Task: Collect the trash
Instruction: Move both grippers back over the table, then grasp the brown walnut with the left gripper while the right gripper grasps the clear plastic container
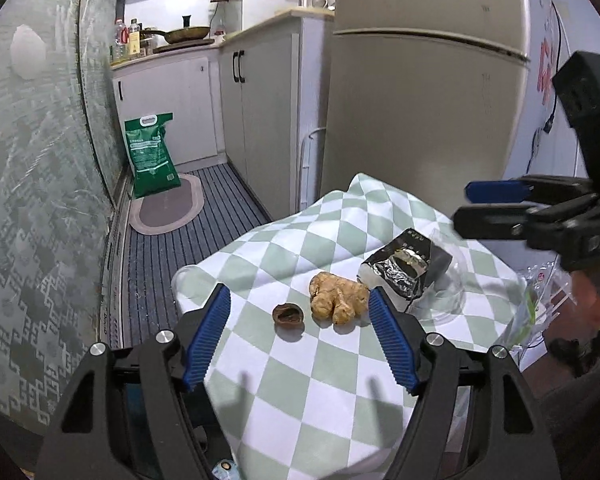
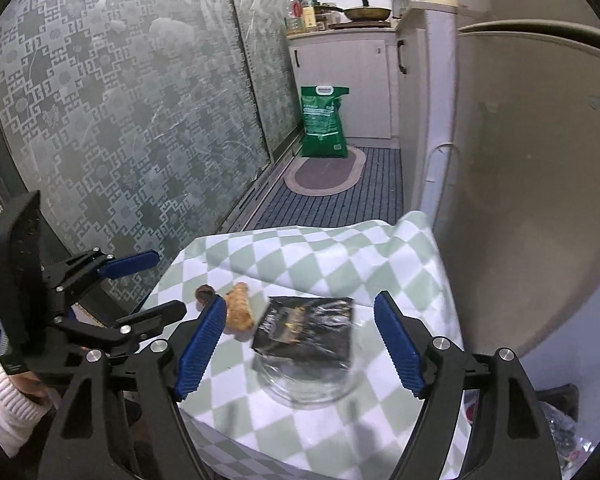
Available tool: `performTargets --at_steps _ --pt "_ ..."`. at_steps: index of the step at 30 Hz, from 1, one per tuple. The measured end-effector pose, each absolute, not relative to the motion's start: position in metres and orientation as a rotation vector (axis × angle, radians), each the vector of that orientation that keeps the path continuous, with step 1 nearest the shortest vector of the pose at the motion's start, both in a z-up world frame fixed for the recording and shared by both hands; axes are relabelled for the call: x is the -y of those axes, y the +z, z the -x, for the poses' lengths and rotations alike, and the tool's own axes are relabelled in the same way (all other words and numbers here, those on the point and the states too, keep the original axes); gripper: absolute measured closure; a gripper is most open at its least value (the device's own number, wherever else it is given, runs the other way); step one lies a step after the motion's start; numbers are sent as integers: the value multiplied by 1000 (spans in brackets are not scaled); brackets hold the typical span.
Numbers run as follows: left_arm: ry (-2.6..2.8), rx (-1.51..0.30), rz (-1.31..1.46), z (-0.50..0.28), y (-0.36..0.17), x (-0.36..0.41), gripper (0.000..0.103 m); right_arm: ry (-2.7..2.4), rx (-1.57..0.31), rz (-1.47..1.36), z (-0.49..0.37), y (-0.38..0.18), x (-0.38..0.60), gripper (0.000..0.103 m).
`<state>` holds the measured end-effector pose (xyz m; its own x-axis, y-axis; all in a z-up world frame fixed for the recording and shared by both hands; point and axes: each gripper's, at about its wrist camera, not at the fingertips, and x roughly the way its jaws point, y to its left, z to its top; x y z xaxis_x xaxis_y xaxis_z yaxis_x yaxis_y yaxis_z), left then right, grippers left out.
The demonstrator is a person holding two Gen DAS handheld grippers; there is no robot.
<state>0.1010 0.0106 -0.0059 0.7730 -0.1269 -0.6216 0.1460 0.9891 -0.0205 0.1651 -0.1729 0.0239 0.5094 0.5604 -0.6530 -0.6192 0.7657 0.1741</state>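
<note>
Black foil marks the torn snack wrapper [image 2: 304,330], lying flat on the green-and-white checked tablecloth [image 2: 340,248] with its long axis running left to right across the right wrist view, partly over a clear glass dish [image 2: 312,384]. It sits between and just ahead of the right gripper [image 2: 300,344], whose jaws stand wide with nothing in them. Left of it lie a ginger root [image 1: 338,298], lobes toward the camera, and a walnut shell half [image 1: 287,314]. Both lie between the spread fingers of the left gripper [image 1: 298,338], which is tilted downward and empty.
</note>
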Motion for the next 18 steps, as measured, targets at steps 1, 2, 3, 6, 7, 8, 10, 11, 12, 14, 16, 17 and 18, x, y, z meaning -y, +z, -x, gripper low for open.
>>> performTargets --at_steps 1,2,3,6,7,8,10,11,12,14,16,17,18 --pt "-146 -677 -31 -104 -7 -10 29 708 -753 80 -165 24 177 25" --pt "-143 -683 -34 -107 -9 -9 29 705 -752 76 -166 24 179 25" --pt "-140 -688 -37 -109 -11 -9 29 700 -753 73 -167 23 183 25" --pt "-130 -707 -50 -118 -19 -7 32 692 -757 68 -168 21 191 25" --pt "-131 -716 -54 -121 -22 -7 33 690 -758 67 -168 20 192 25" --pt "-132 -722 -59 -124 -24 -7 35 689 -760 67 -168 19 194 25" --pt "-136 -736 -69 -127 -28 -8 41 686 -762 66 -168 18 198 25" --pt "-140 -746 -67 -130 -30 -9 44 686 -762 65 -168 17 200 25" --pt "-145 -753 -63 -131 -31 -9 46 685 -763 65 -167 17 201 25" --pt "-163 -770 -51 -135 -35 -13 51 683 -766 64 -167 17 204 25" --pt "-179 -771 -37 -137 -36 -16 52 682 -770 65 -167 14 207 25" --pt "-195 -776 -25 -137 -36 -18 54 682 -772 66 -167 14 208 25" --pt "-207 -780 -17 -138 -36 -18 56 684 -775 68 -167 12 209 25"
